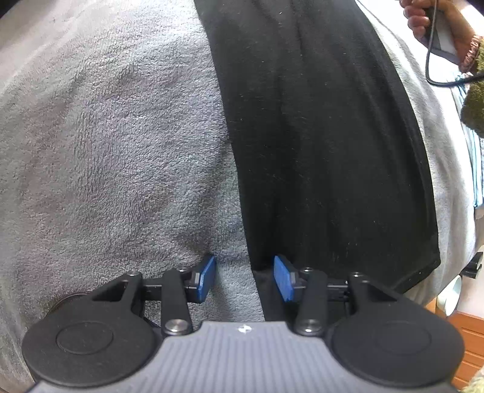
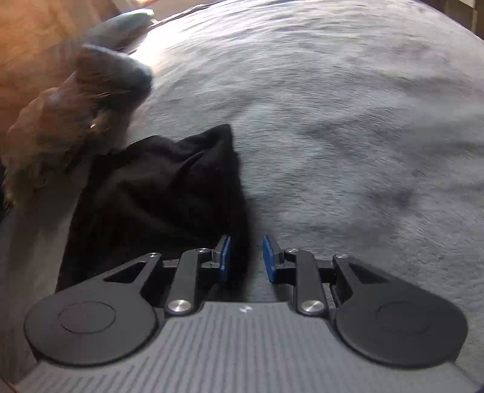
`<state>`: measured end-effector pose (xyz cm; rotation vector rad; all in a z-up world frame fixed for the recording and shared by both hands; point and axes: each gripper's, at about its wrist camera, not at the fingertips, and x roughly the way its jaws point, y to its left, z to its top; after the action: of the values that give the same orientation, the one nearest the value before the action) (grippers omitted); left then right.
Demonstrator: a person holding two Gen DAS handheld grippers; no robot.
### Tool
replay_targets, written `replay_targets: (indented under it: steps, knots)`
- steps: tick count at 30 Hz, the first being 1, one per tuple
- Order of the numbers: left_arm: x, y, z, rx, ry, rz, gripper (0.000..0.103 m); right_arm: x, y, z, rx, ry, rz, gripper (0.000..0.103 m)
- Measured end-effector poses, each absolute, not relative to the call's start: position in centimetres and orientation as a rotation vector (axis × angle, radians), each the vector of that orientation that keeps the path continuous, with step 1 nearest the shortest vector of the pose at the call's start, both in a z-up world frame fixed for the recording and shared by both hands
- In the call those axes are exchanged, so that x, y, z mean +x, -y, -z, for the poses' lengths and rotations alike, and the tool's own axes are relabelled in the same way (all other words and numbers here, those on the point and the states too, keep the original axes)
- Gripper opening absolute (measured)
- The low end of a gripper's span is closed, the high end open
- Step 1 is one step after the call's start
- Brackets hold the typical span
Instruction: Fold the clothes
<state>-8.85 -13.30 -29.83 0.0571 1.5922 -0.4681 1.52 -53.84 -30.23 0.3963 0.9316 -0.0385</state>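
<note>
A black garment (image 1: 317, 136) lies as a long flat strip on a grey fleece blanket (image 1: 106, 151). My left gripper (image 1: 245, 278) points steeply down at the strip's near left edge. It is open, and that edge runs between the blue pads (image 1: 207, 278) without being pinched. In the right wrist view, which is blurred, a bunched end of the black garment (image 2: 157, 187) rests on the blanket (image 2: 348, 121). My right gripper (image 2: 246, 260) is open a little. Black cloth lies against the left pad, and a gap shows beside the right pad (image 2: 269, 260).
A person's hand (image 1: 423, 21) holding a dark handle with a black cable (image 1: 435, 78) shows at the top right, above an olive fuzzy sleeve (image 1: 475, 105). Orange wooden furniture (image 1: 466, 347) stands past the blanket's right edge. A blurred brown fuzzy shape (image 2: 60, 127) is beside the bunched cloth.
</note>
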Motion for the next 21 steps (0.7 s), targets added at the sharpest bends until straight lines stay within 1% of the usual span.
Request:
replay_targets:
  steps: [1, 4, 5, 8, 10, 12, 13, 14, 15, 16, 17, 18, 21]
  knots:
    - [-9.0, 13.2, 29.8, 0.058, -1.588, 0.471, 0.044, 0.9, 54.4, 29.8, 0.432, -0.901, 0.074, 0.023]
    - [-9.2, 12.7, 29.6, 0.051, -1.582, 0.482, 0.043, -2.3, 54.3, 26.9, 0.415, -0.817, 0.102, 0.024]
    - [-9.2, 12.6, 29.5, 0.048, -1.582, 0.487, 0.043, -3.5, 53.9, 26.1, 0.400, -0.825, 0.087, 0.024]
    - [-9.5, 11.7, 29.4, 0.010, -1.575, 0.496, 0.043, -7.6, 53.2, 25.3, 0.434, -0.926, -0.008, 0.027]
    - [-9.8, 11.3, 29.3, -0.002, -1.564, 0.503, 0.042, -10.7, 52.7, 25.9, 0.472, -1.012, -0.050, 0.034]
    - [-10.3, 11.1, 29.3, 0.014, -1.547, 0.514, 0.037, -13.3, 51.9, 27.0, 0.479, -1.088, -0.043, 0.039]
    - [-10.6, 11.1, 29.2, 0.026, -1.532, 0.521, 0.033, -14.6, 51.5, 27.7, 0.486, -1.123, -0.040, 0.039]
    - [-10.9, 11.1, 29.1, 0.036, -1.514, 0.532, 0.021, -15.5, 51.2, 28.5, 0.509, -1.148, -0.041, 0.039]
    - [-11.3, 11.0, 29.0, 0.048, -1.495, 0.542, 0.003, -16.0, 50.9, 29.4, 0.537, -1.167, -0.047, 0.036]
    - [-11.6, 10.9, 28.8, 0.056, -1.483, 0.547, 0.002, -16.4, 50.7, 30.2, 0.543, -1.185, -0.043, 0.014]
    - [-11.7, 10.7, 28.6, 0.057, -1.478, 0.541, 0.000, -16.7, 50.3, 30.5, 0.513, -1.195, -0.019, 0.004]
    - [-11.9, 10.5, 28.5, 0.058, -1.476, 0.535, 0.000, -17.0, 50.0, 30.7, 0.490, -1.198, 0.002, 0.000]
    - [-12.7, 9.7, 28.4, 0.066, -1.495, 0.517, 0.000, -17.6, 49.8, 30.5, 0.481, -1.172, 0.054, 0.000]
